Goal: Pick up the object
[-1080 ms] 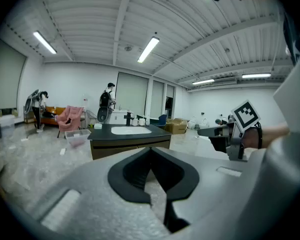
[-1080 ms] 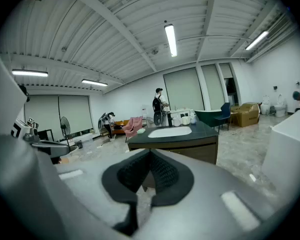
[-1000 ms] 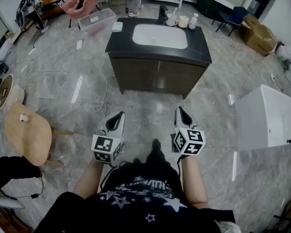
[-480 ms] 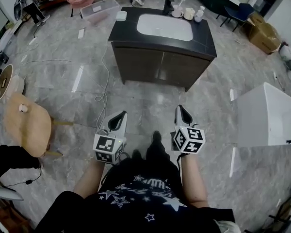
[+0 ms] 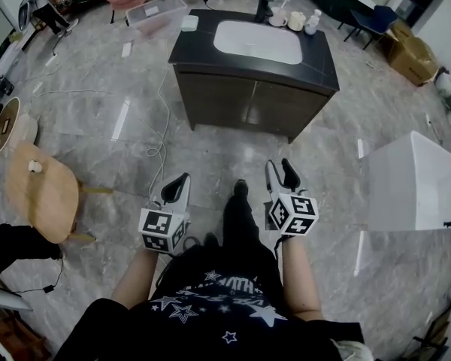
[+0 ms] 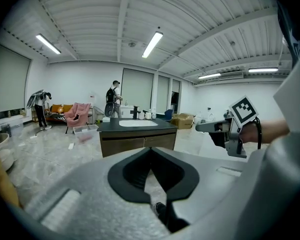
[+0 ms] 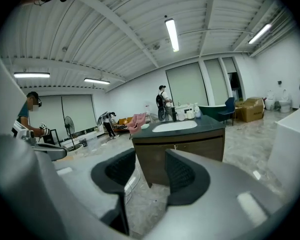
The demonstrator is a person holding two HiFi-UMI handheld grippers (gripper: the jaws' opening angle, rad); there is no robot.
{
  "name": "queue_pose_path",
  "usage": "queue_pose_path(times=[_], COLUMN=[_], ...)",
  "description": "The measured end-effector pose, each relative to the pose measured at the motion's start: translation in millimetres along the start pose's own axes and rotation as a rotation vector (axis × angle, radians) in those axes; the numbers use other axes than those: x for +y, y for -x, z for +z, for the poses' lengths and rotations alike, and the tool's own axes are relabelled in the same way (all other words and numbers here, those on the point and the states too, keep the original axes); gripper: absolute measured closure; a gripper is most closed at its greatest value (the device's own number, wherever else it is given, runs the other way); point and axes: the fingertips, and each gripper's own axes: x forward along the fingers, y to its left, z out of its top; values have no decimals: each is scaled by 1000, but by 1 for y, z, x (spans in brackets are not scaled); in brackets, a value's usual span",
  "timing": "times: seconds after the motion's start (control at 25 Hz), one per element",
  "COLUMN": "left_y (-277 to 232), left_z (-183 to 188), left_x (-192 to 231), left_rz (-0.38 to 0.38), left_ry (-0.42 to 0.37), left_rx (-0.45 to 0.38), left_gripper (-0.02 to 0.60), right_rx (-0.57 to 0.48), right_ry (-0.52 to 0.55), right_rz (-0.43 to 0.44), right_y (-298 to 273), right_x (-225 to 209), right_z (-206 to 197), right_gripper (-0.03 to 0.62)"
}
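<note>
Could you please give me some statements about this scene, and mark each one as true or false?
1. The jaws of the left gripper are together, with nothing between them. True.
2. The right gripper holds a cup. False: its jaws are opening and nothing is between them.
3. A white sink is set in the top of the dark cabinet. True.
4. The wooden chair stands on the person's right. False: it stands on the left.
</note>
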Motion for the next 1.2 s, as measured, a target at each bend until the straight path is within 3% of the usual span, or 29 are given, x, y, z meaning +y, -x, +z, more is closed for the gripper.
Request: queue_pose_path(times=[0.08, 0.28, 0.8, 1.2], left_y=[-5, -39, -203, -272], left_z=[-1, 5, 86, 121], left_x=[9, 39, 109, 152], left_rz=[16, 49, 148, 269], left_ry=[23, 109, 144, 176], left_rx=[14, 37, 28, 3], left_gripper=[572, 572, 572, 572], right_rx=[21, 46, 50, 99], right_ry=[-6, -8, 16, 9], right_rz=[12, 63, 161, 242], right_y=[-16, -75, -272, -376], right_x=[0, -9, -72, -93], right_z=[-2, 6, 98, 128], right_gripper=[387, 382, 382, 382])
